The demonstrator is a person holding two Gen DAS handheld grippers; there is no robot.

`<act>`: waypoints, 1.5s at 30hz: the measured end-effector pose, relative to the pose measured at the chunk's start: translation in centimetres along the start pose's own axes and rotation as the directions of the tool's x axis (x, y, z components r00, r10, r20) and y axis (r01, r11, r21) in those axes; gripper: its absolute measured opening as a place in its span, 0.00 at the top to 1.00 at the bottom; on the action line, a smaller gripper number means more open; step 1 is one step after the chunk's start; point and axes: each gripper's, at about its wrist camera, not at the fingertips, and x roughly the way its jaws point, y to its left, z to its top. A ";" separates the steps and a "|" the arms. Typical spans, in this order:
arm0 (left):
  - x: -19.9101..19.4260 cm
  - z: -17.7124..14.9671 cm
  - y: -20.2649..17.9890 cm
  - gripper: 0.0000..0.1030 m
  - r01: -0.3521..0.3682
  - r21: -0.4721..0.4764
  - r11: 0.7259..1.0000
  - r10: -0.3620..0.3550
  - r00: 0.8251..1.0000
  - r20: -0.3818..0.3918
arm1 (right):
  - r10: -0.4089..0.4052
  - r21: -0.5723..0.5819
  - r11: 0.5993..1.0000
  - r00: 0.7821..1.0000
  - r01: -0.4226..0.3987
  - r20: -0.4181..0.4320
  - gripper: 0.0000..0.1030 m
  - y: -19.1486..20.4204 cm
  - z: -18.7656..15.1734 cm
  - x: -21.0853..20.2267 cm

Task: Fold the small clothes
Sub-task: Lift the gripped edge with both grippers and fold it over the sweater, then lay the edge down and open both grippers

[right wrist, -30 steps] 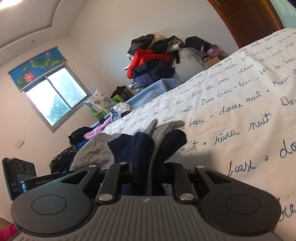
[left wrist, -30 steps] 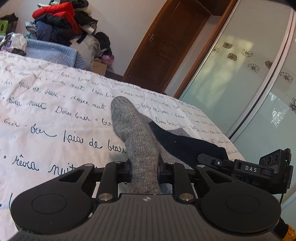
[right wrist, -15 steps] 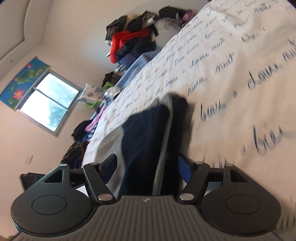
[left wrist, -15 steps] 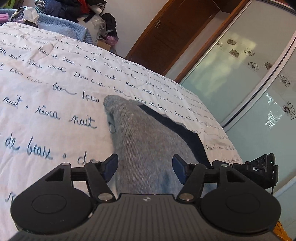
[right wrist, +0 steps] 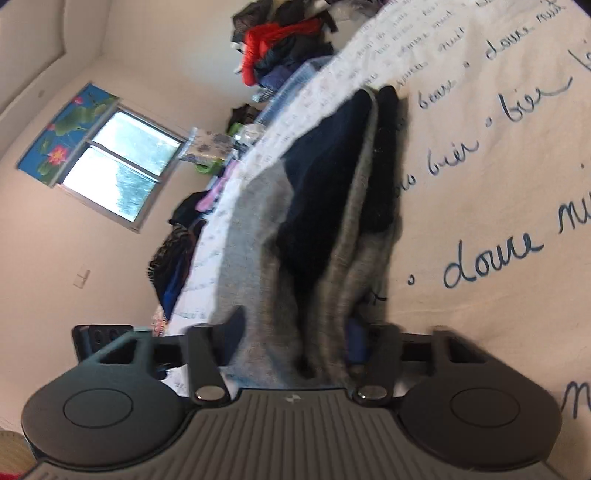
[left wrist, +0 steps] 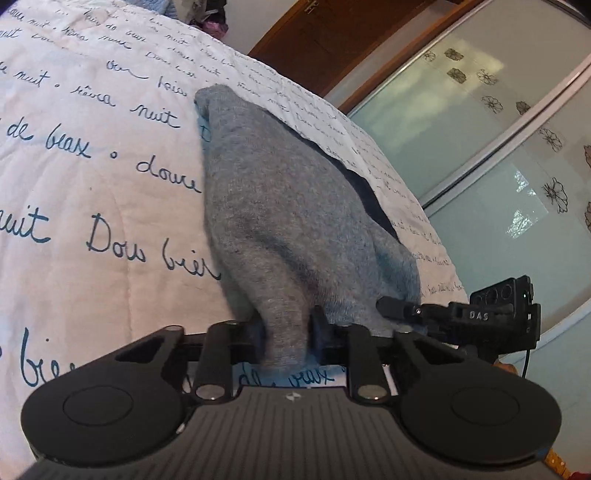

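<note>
The left gripper has its fingers pinched tight on the near end of the grey sock. The right gripper straddles the sock's other end, with grey and navy folds bunched between its fingers; that view is blurred, and I cannot tell whether the fingers press the cloth or stand slack around it.

From the left wrist, the sock runs away from the fingers as a broad grey wedge lying on the quilt, its tip far up the bed. A dark navy part shows along the sock's right edge. Just right of the sock's near end the other gripper's black camera block sits close to the quilt's edge, so room on that side is tight. Left of the sock the quilt stretches wide and bare, white with blue script.

Beyond the sock's right side, past the bed edge, stand frosted sliding doors with flower prints, and further back a brown wooden door.

From the right wrist, past the sock's tip, a pile of clothes with a red item rises at the quilt's far end; left of the sock is a window in a pale wall.
</note>
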 end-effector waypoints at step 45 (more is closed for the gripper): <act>-7.3 -5.4 -6.5 0.17 -0.378 0.088 0.922 0.364 0.920 0.147 | -0.274 -0.249 0.900 0.908 0.359 0.318 0.38 11.3 -9.8 -5.9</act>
